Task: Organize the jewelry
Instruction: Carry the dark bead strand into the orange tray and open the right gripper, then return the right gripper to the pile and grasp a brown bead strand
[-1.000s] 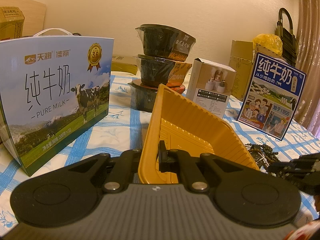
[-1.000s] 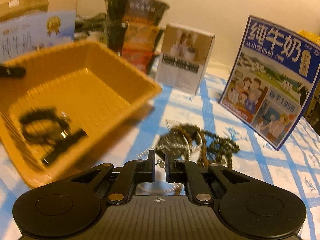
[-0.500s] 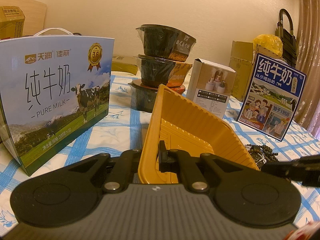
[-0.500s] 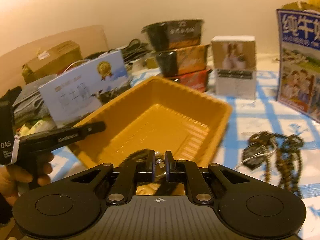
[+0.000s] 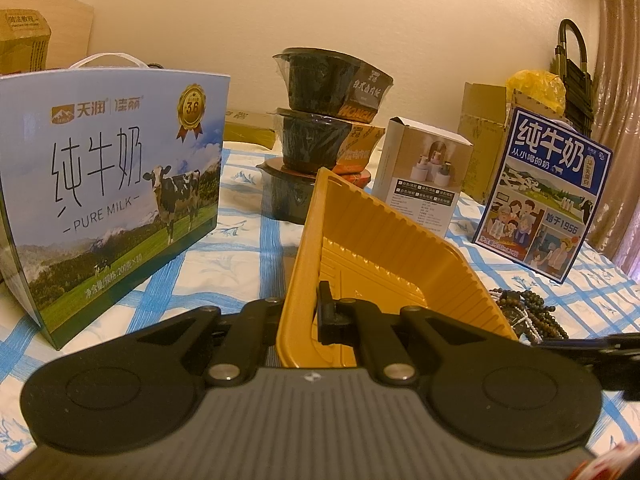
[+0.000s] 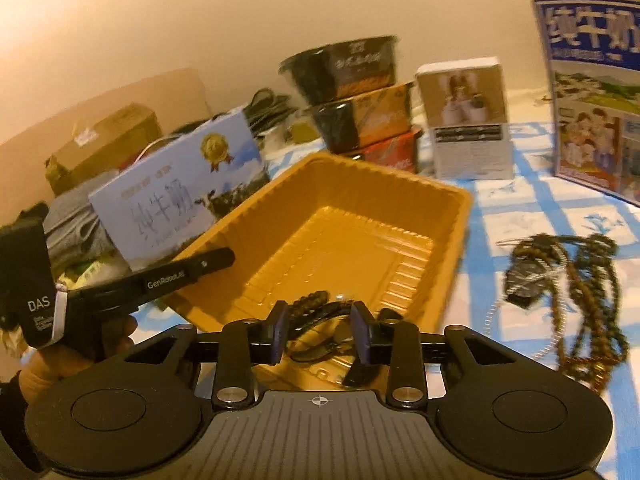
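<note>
Gripping the near wall of the yellow tray (image 5: 384,248), our left gripper (image 5: 310,312) was clamped shut on its rim. Our right gripper (image 6: 319,330) hung over the tray's near end, its jaws opening, nothing pressed between them. Just beyond its fingers (image 6: 362,330) lay a dark bead bracelet (image 6: 316,304) inside the tray. To its right, more bead strands (image 6: 576,280) sat heaped on the checked cloth (image 6: 520,208).

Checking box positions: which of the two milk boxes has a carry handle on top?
The pale box with the cow, left of the tray, has a white handle; the dark blue cartoon box on the right shows none.
</note>
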Action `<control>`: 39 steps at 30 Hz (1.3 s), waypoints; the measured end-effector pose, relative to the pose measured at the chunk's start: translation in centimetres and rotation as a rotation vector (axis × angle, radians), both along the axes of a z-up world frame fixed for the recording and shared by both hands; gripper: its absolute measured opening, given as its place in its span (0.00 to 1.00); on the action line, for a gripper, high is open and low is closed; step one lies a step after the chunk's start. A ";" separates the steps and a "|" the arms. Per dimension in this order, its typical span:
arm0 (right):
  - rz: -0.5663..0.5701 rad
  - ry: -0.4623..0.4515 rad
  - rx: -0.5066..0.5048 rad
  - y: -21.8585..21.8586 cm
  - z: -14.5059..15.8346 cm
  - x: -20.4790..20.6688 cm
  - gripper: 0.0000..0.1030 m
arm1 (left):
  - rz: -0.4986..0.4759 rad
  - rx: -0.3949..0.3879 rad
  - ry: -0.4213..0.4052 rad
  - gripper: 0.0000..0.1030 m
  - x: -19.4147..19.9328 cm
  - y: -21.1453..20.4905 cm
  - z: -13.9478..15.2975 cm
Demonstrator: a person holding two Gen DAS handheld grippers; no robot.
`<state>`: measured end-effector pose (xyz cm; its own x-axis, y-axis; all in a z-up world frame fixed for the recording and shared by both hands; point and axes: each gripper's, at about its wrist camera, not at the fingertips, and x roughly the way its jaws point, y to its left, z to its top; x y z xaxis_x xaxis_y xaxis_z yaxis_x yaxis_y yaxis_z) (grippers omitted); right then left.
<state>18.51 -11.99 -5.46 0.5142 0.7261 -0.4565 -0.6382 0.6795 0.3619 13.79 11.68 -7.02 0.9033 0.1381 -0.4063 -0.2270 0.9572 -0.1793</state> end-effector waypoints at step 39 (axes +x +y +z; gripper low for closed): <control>-0.425 0.126 -0.162 -12.5 -5.0 2.1 0.05 | -0.002 0.011 0.004 0.05 -0.1 -0.2 0.1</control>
